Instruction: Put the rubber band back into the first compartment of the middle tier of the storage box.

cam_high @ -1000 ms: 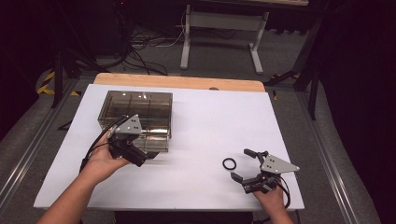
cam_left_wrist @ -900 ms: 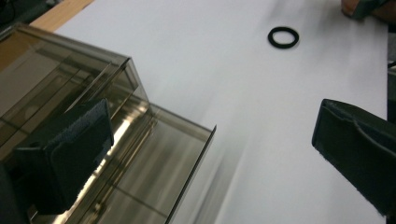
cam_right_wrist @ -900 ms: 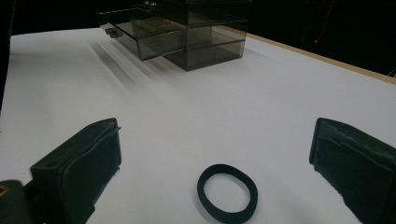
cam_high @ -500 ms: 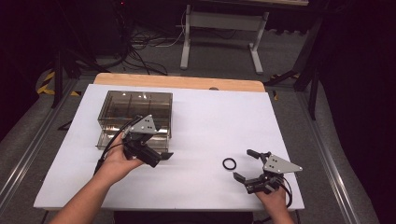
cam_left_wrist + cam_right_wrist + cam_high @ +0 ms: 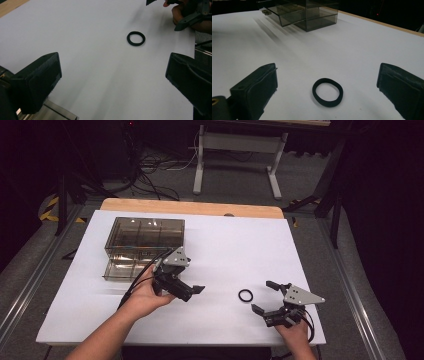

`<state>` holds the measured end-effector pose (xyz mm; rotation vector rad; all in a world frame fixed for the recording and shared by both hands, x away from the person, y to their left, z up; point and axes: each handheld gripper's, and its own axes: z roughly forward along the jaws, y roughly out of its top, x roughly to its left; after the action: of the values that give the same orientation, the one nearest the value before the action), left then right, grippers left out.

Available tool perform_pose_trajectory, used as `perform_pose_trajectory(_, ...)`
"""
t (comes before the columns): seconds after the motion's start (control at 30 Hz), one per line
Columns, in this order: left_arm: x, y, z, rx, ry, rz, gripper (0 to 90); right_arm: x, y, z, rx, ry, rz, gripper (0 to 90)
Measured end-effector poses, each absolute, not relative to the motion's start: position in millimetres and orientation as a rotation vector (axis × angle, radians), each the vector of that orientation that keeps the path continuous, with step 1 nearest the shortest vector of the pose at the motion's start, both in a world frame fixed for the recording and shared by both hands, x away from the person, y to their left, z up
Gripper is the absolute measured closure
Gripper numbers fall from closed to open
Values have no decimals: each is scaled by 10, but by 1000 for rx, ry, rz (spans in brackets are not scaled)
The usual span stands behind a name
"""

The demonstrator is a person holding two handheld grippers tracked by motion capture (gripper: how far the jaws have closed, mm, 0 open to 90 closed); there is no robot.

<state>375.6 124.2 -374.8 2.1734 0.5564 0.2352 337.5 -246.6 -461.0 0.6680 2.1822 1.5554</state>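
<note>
A black rubber ring (image 5: 245,295) lies flat on the white table, right of centre. My right gripper (image 5: 263,296) stands open just right of it, jaws pointing toward it. In the right gripper view the ring (image 5: 327,92) lies on the table between and just ahead of the wide-apart jaws of the right gripper (image 5: 327,75). My left gripper (image 5: 193,289) is open and empty, in front of the box and pointing right. From the left gripper (image 5: 113,82), the ring (image 5: 136,38) lies farther off, with the other hand beyond it.
A smoky clear drawer box (image 5: 145,234) stands at the back left, its lower drawer (image 5: 120,268) pulled out toward the front. The same box (image 5: 312,12) shows far off in the right gripper view. White table surface (image 5: 230,250) stretches between the box and the ring.
My left gripper has moved right, away from the box's drawer toward the middle of the table. The right gripper and the ring have stayed nearly still.
</note>
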Motion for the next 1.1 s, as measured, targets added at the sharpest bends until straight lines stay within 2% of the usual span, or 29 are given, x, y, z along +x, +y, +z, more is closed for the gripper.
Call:
perform_pose_trajectory(0.3, 3766, 1055, -3803, 2151, 549, 194, 121, 3368, -2446, -4614, 647, 2193, 1550, 41)
perform_pose_trajectory(1.1, 3896, 612, -4056, 2160, 537, 145, 187, 3357, -2445, -4623, 642, 2192, 1530, 42)
